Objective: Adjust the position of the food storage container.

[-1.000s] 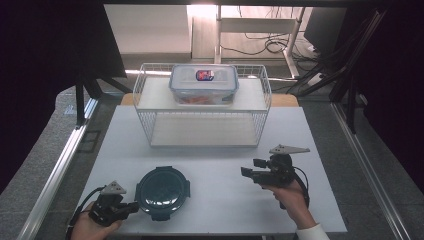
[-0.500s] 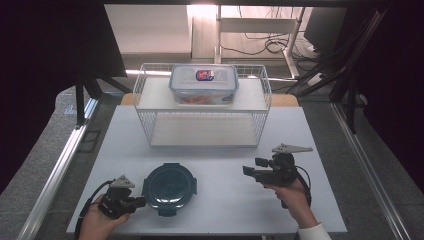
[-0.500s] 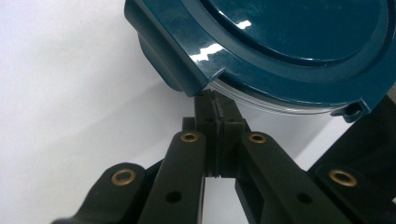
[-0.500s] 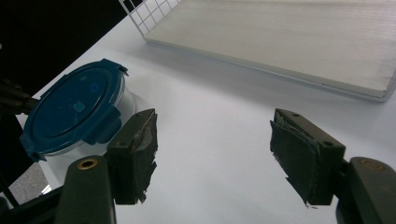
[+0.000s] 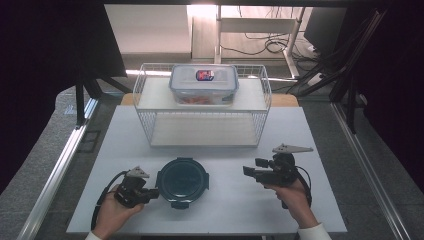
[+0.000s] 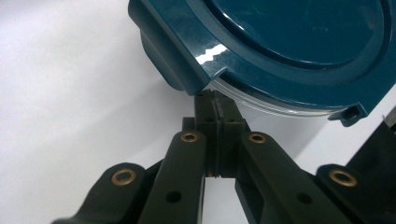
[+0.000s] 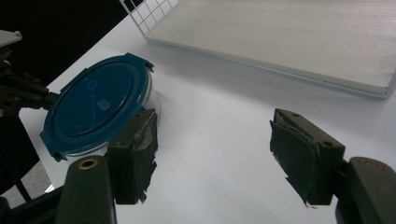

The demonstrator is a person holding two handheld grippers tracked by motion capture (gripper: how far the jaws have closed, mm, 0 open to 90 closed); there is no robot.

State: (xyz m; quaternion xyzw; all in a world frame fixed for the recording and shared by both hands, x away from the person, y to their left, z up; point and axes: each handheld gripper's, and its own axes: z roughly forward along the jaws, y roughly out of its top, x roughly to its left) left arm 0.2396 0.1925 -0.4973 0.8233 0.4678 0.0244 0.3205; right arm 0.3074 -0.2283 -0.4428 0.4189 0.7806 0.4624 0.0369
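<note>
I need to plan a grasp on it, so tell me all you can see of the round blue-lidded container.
The round container lies flat on the white table, in front of the wire rack. Its glossy dark teal lid, plastic by the look, has a raised rim and latch tabs around the edge; a clear body shows beneath. The lid is on. The left gripper, jaws shut, has its tips at the container's left edge, under the lid rim.

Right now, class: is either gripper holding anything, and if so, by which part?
Nothing is held. The left gripper is shut with nothing between its fingers, its tip against the side of the round blue-lidded container. The right gripper is open above the table.
</note>
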